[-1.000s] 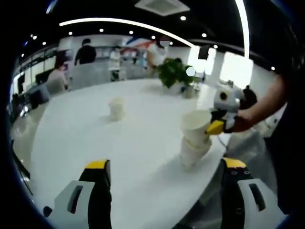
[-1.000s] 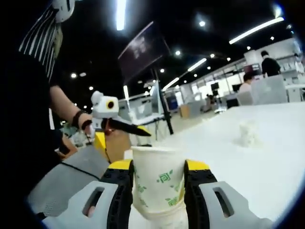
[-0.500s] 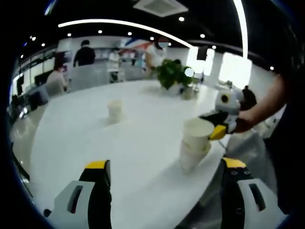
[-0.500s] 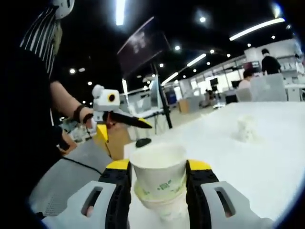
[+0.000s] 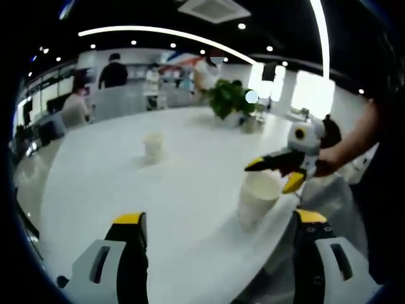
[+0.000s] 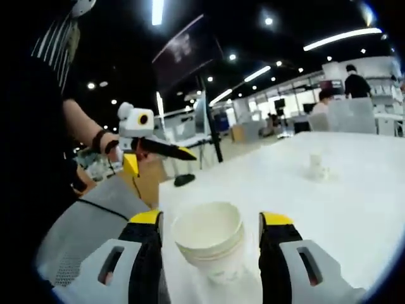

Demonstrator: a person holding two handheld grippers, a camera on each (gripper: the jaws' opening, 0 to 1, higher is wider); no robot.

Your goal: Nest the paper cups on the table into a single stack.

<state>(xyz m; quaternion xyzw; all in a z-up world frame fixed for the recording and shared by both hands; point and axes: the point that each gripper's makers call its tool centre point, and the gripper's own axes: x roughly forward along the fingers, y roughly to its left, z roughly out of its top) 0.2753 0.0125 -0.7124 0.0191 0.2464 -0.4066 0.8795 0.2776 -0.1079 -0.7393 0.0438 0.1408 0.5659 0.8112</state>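
The stack of cups (image 6: 212,244) is standing near the table (image 5: 126,183) edge, between the right gripper's (image 6: 212,253) parted jaws, untouched. The left gripper (image 5: 215,253) is waiting open. A single cup (image 5: 152,146) is standing farther in; approach it level and clamp mid-wall, gently.

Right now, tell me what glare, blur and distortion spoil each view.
Left gripper view: fisheye bends the table edge; ceiling strips flare; the far cup is soft. Right gripper view: the stack of cups is fairly sharp, the far cup blurred, the background warped.
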